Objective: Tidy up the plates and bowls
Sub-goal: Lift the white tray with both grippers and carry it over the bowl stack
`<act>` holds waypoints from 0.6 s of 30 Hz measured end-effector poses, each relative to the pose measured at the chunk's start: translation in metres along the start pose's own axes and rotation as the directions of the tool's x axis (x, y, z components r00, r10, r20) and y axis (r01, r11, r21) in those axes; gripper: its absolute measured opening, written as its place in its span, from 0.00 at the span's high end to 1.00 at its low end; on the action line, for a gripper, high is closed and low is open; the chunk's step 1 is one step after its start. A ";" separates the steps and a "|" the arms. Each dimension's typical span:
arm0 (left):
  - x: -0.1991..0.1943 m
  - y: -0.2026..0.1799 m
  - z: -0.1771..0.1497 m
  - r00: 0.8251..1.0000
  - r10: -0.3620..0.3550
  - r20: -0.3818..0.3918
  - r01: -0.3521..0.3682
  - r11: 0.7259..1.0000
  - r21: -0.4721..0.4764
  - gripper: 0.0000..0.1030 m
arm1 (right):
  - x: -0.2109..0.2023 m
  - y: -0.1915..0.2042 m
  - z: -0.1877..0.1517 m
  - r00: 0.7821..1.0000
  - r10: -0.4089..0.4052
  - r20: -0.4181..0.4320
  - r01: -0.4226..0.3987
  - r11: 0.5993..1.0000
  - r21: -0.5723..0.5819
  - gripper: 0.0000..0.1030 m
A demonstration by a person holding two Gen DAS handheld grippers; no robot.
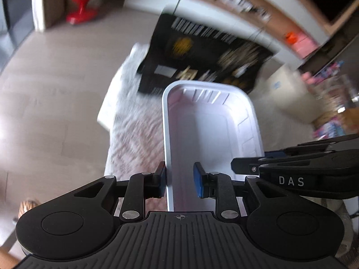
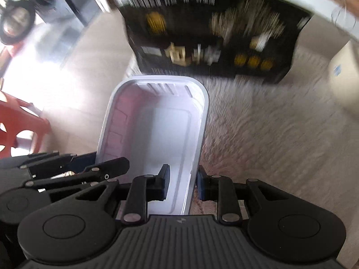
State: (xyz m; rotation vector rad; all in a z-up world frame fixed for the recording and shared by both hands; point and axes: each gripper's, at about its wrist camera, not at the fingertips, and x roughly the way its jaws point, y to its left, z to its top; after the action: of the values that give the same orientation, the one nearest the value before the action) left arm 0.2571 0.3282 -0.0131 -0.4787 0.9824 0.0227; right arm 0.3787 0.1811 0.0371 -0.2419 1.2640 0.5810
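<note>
Over the pale shaggy rug [image 1: 134, 121], the white rectangular tray [image 1: 208, 130] hangs lifted between two claws, clear of the rug as far as the blurred background lets one judge. On its left long wall the left claw [image 1: 180, 180] straddles the rim: the outer pad lies against the wall, but the blue inner pad stands off inside the tray with a visible gap, so this side looks more like a loose bracket than a real pinch. On the right long wall the right claw [image 2: 182, 185] is clenched on the rim, one pad inside the tray [image 2: 157, 134] and one outside. To carry it well, the left claw should probably tighten before the lift goes on, both claws should rise evenly so the thin walls do not twist, and the tray should stay level and pass clear of the black printed box [image 2: 215, 38] at the far edge of the rug [image 2: 269, 134].
</note>
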 end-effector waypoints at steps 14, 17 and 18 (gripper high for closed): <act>-0.102 -0.099 -0.074 0.959 -0.065 0.276 0.033 0.992 0.118 0.73 | -0.153 -0.030 -0.110 0.939 0.039 0.340 -0.018 0.998 -0.065 0.73; -0.098 -0.113 -0.098 0.932 -0.095 0.350 0.041 0.986 0.160 0.73 | -0.158 -0.033 -0.146 0.888 0.012 0.460 0.029 0.996 -0.082 0.66; -0.093 -0.116 -0.107 0.918 -0.103 0.382 0.032 0.982 0.187 0.73 | -0.155 -0.034 -0.159 0.869 0.005 0.495 0.042 0.996 -0.084 0.64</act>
State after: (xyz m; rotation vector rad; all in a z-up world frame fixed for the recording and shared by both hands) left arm 0.1470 0.1998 0.0561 -0.3265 0.5672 -0.0309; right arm 0.2381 0.0334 0.1310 -0.1660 0.7351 0.6364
